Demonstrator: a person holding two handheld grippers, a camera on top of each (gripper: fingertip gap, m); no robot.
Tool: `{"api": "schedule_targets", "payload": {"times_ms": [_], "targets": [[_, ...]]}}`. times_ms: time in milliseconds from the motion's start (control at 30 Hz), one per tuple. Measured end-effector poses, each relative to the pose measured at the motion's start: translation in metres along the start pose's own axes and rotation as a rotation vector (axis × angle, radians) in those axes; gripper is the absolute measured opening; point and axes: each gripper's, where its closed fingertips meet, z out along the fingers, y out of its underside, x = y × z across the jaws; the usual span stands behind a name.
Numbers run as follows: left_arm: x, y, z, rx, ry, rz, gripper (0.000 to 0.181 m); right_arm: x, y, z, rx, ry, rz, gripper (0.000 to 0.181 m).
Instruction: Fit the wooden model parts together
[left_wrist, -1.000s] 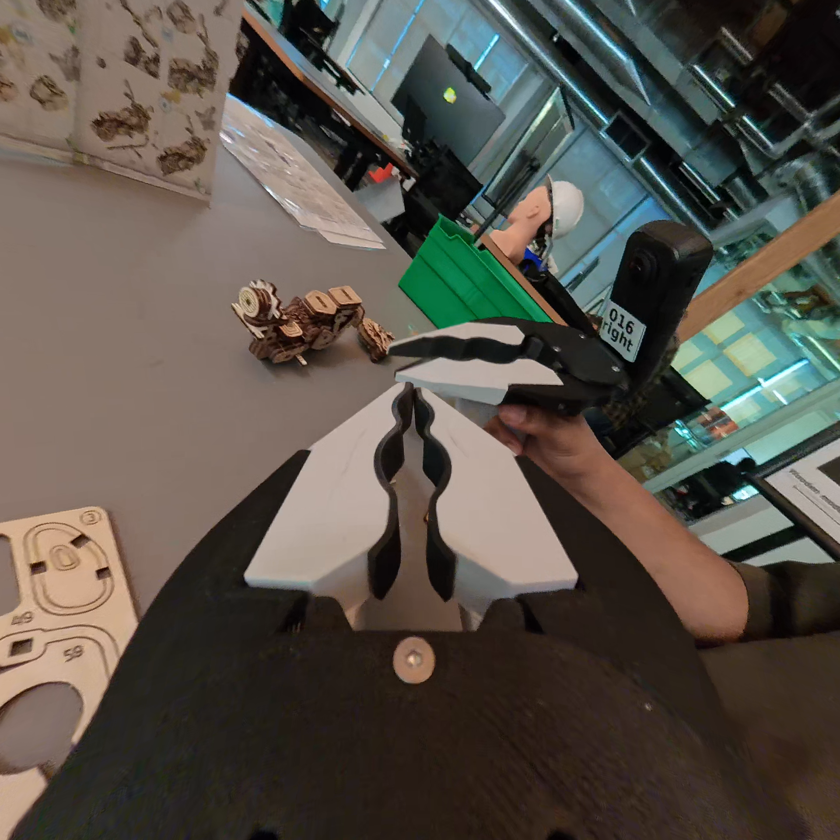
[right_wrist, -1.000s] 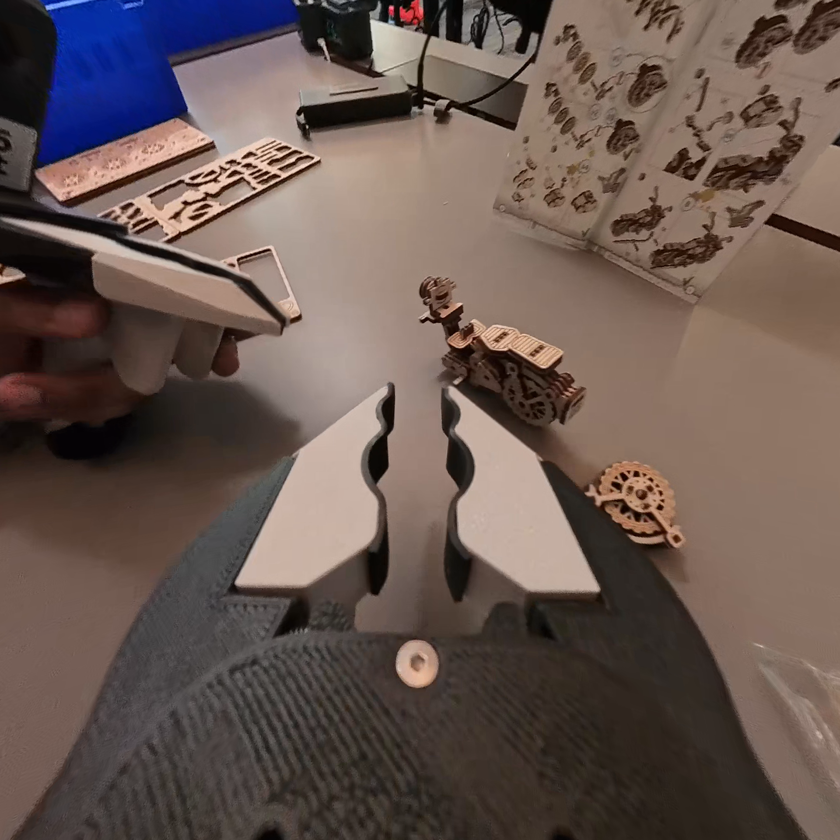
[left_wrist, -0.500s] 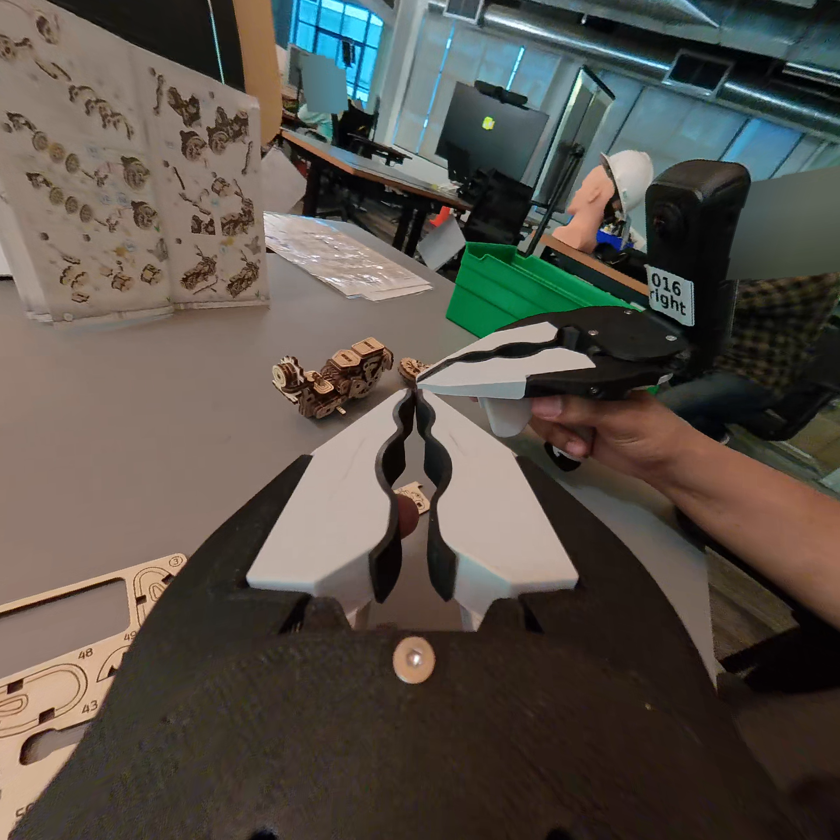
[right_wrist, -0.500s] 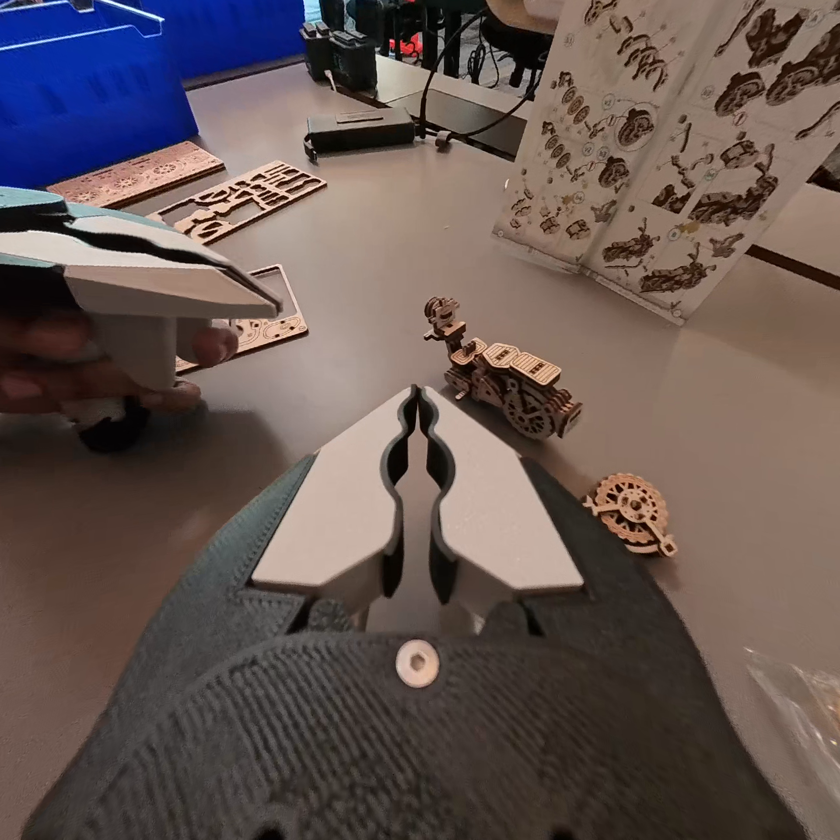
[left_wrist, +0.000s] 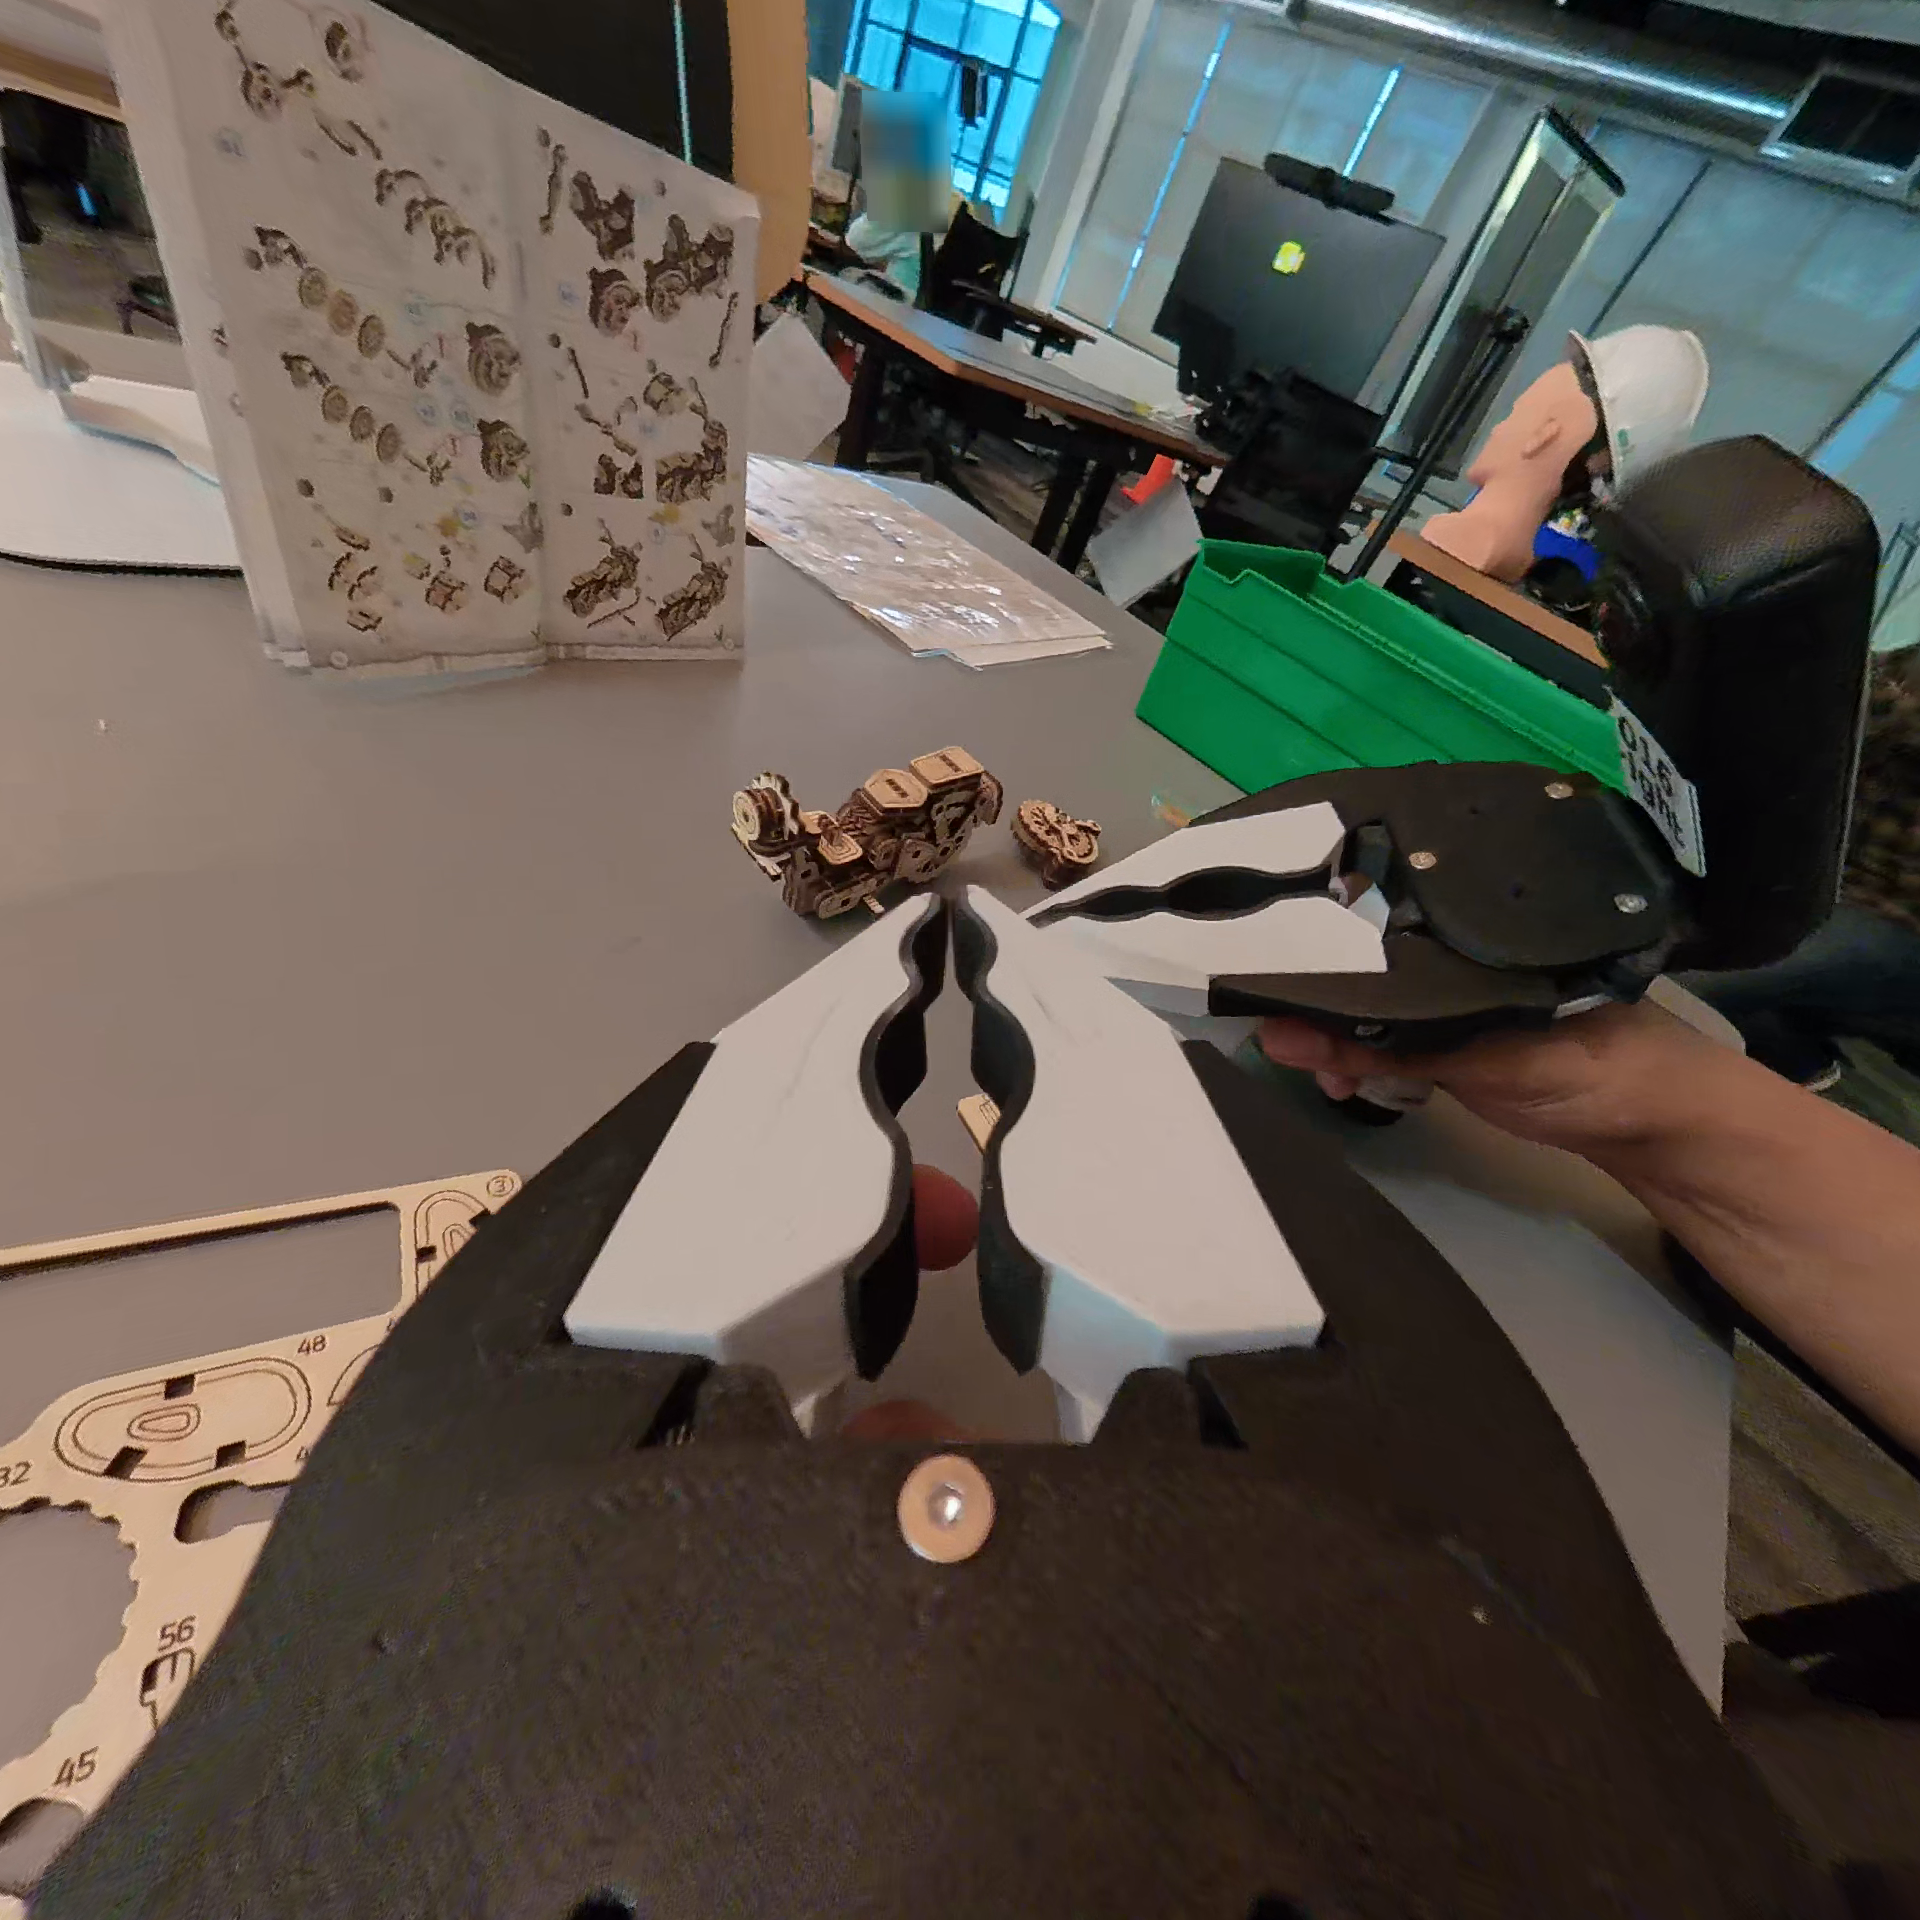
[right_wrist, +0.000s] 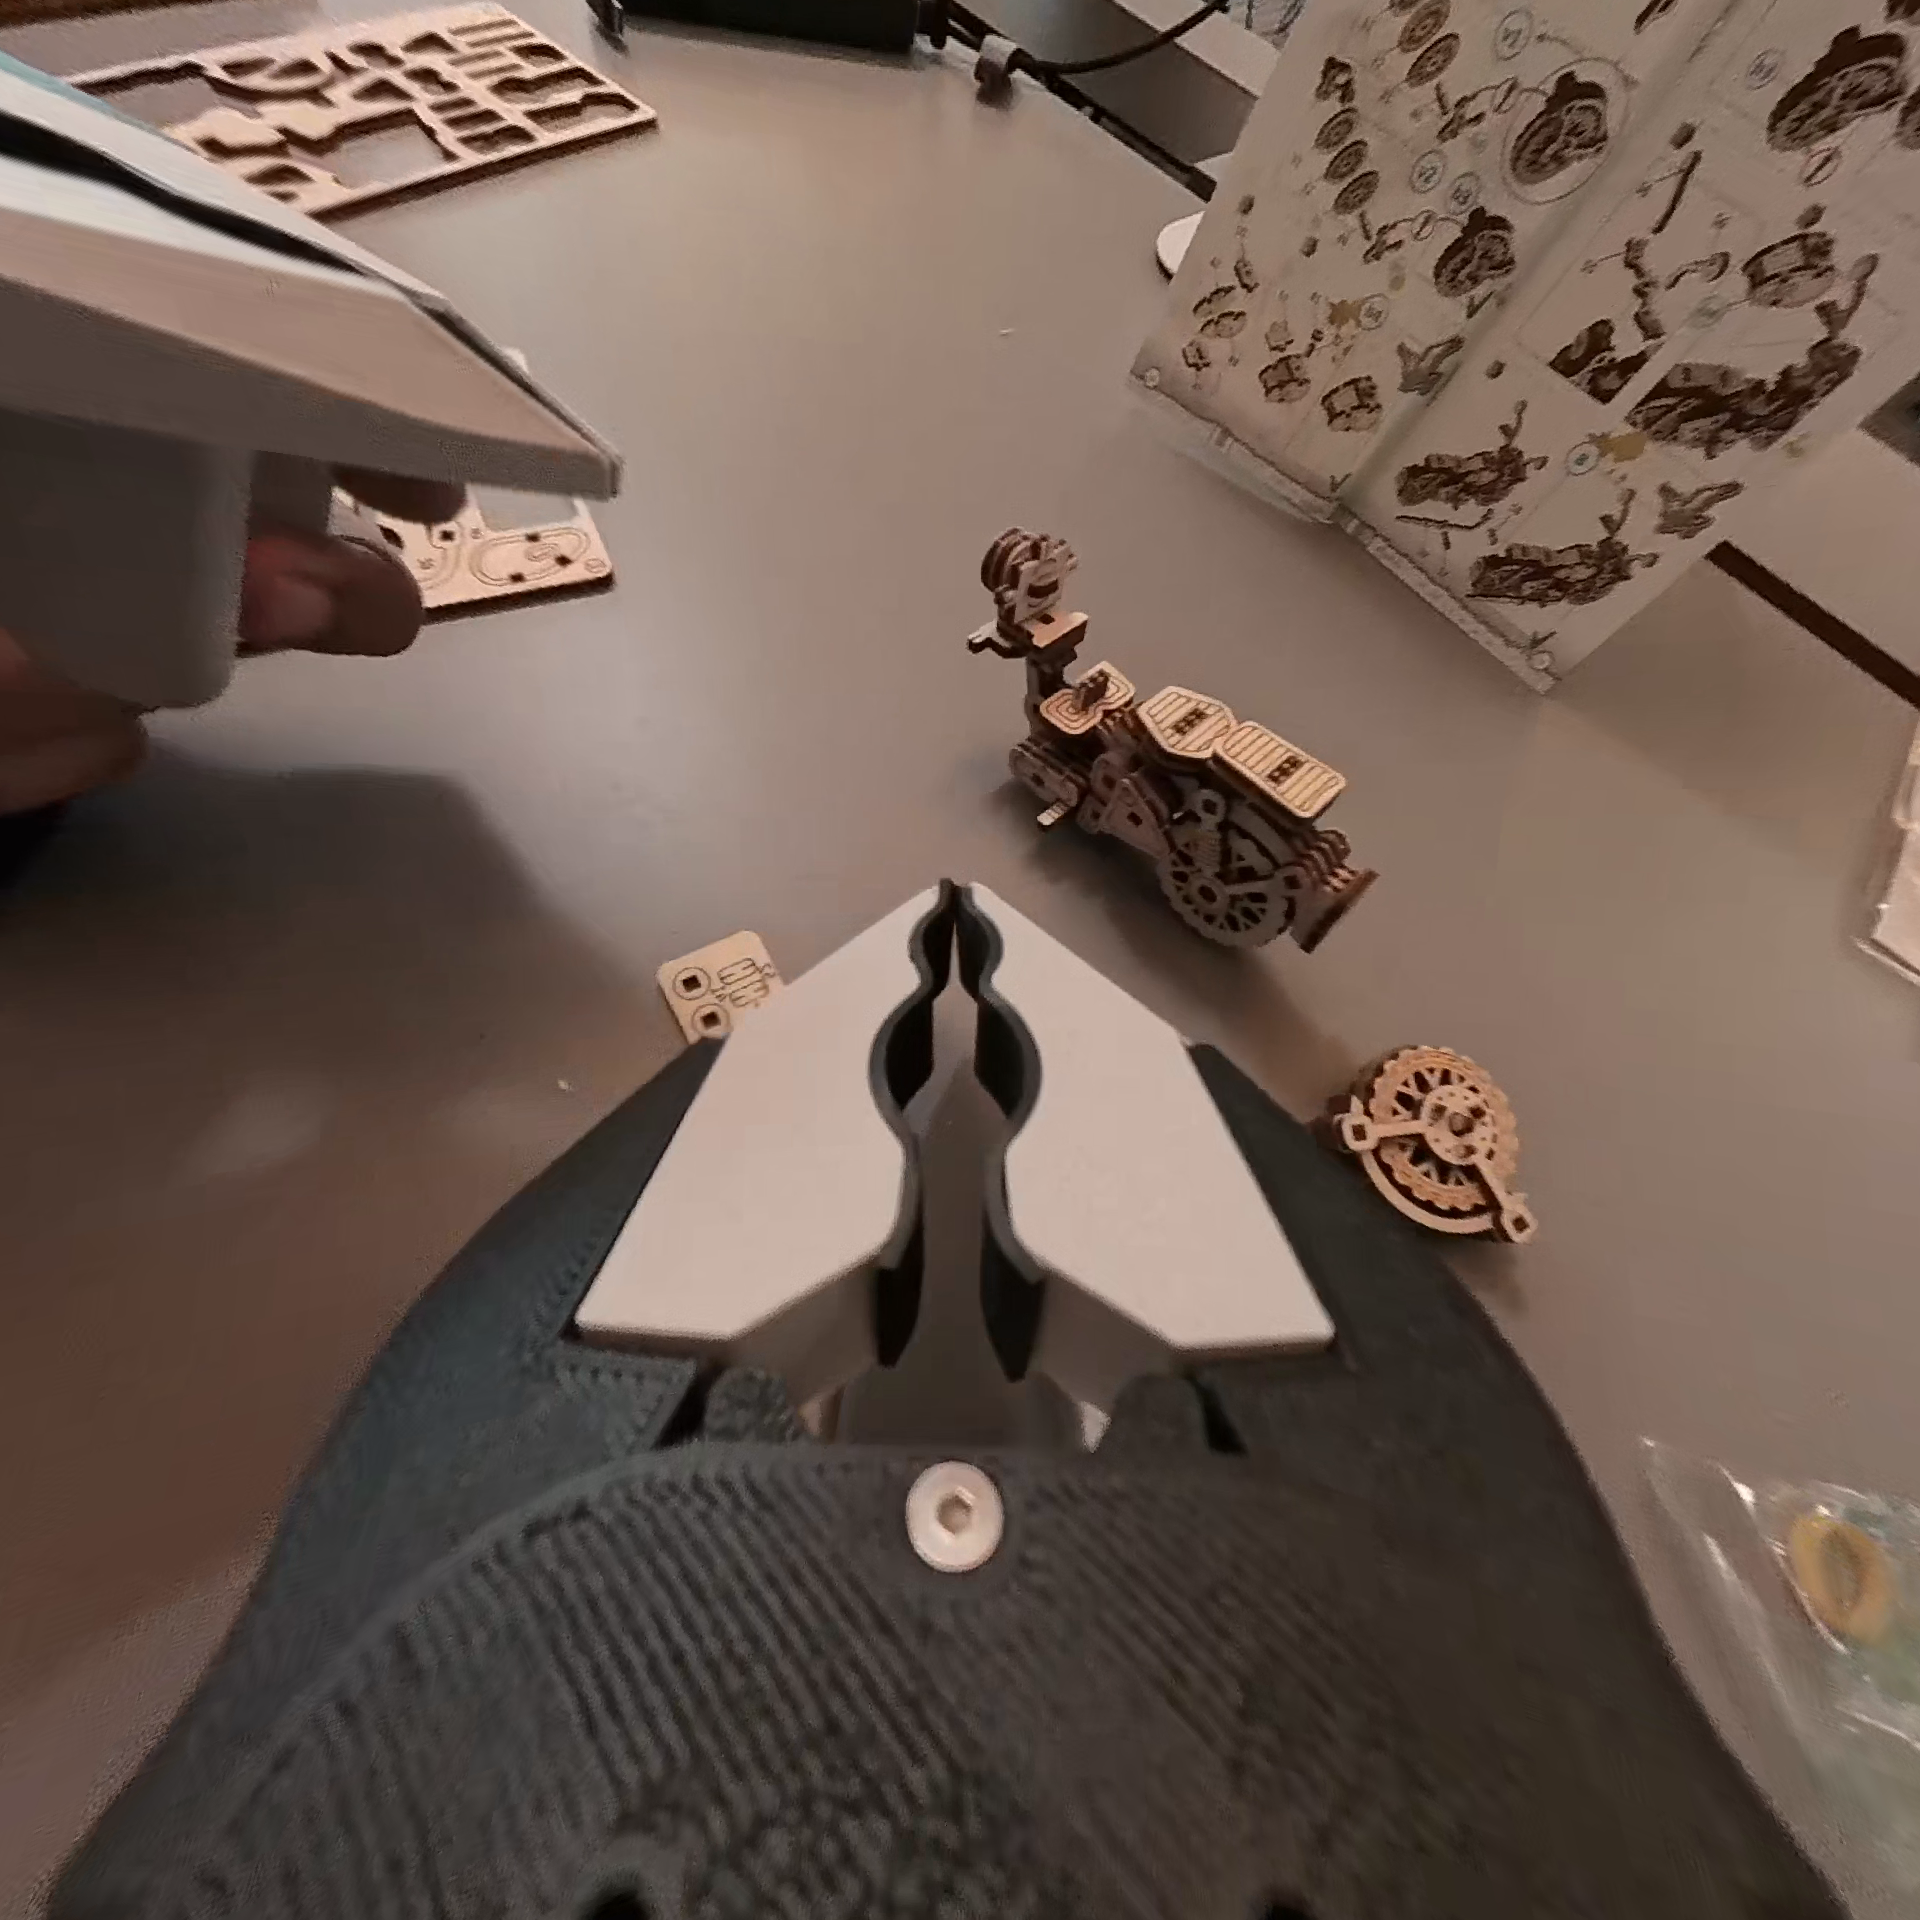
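- Wooden motorcycle model (right_wrist: 1174, 790) — partly built — stands on the grey worktop (right_wrist: 727, 416), just ahead of both grippers; its front end carries a small toothed disc, and fine detail in its frame is hard to make out.
- Loose wooden wheel (right_wrist: 1432, 1155) lies flat on the worktop to the right of the right gripper, apart from the model; in the left wrist view it shows as a small part (left_wrist: 1058, 831) just beyond the model.
- Right gripper (right_wrist: 951, 914) has its fingers pressed together at the tips with nothing between them; its body hides the worktop directly beneath.
- Small flat wooden piece (right_wrist: 722, 995) lies beside the right gripper's left finger, partly covered by it.
- Left gripper (left_wrist: 948, 912) has its fingers nearly closed, a thin gap at the tips, nothing gripped; through the gap lower down a fingertip of the holding hand and a corner of a wooden piece show, the rest hidden.
- In the left wrist view the right gripper (left_wrist: 1049, 914) points in from the right, its tip just beside the left one's; the hand (left_wrist: 1475, 1070) holding it is half covered by the tool.
- Cut-out wooden sheet (left_wrist: 156, 1434) lies at lower left, cut off by the frame edge and the gripper body.
- Folded instruction sheet (left_wrist: 488, 416) stands upright behind the model, blurred; a green bin (left_wrist: 1340, 665) sits at the worktop's far right edge.
- A plastic bag (right_wrist: 1808, 1579) at lower right is blurred, contents unclear.
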Motion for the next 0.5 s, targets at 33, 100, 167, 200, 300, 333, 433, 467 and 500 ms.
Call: {"api": "schedule_targets", "payload": {"times_ms": [33,100,167,200,300,333,433,467,500], "targets": [[0.000,0.000,0.000,0.002,0.000,0.001,0.000,0.000,-0.001,0.000,0.005,0.008,-0.008,0.000],[0.002,0.000,0.000,0.003,0.005,0.014,0.000,0.003,-0.002,-0.002,0.015,0.039,-0.023,0.000],[0.005,0.000,0.000,0.002,0.011,0.029,0.000,0.006,-0.003,-0.003,0.024,0.076,-0.030,0.000],[0.005,0.000,0.000,0.002,0.014,0.034,0.000,0.006,-0.004,-0.003,0.028,0.081,-0.032,0.000],[0.008,0.000,0.000,-0.002,0.035,0.039,0.000,0.010,-0.004,-0.005,0.036,0.093,-0.014,0.000],[0.009,0.001,0.001,-0.011,0.044,0.036,0.000,0.010,-0.004,-0.005,0.038,0.086,-0.001,0.000],[0.013,0.011,0.003,-0.081,0.080,0.007,0.000,0.010,-0.001,-0.005,0.021,0.059,0.051,0.000],[0.010,0.012,0.004,-0.089,0.065,-0.003,0.000,0.010,0.001,-0.005,0.009,0.055,0.064,0.000],[0.007,0.013,0.004,-0.092,0.048,-0.013,0.000,0.012,0.004,-0.004,-0.007,0.057,0.074,0.000]]}}
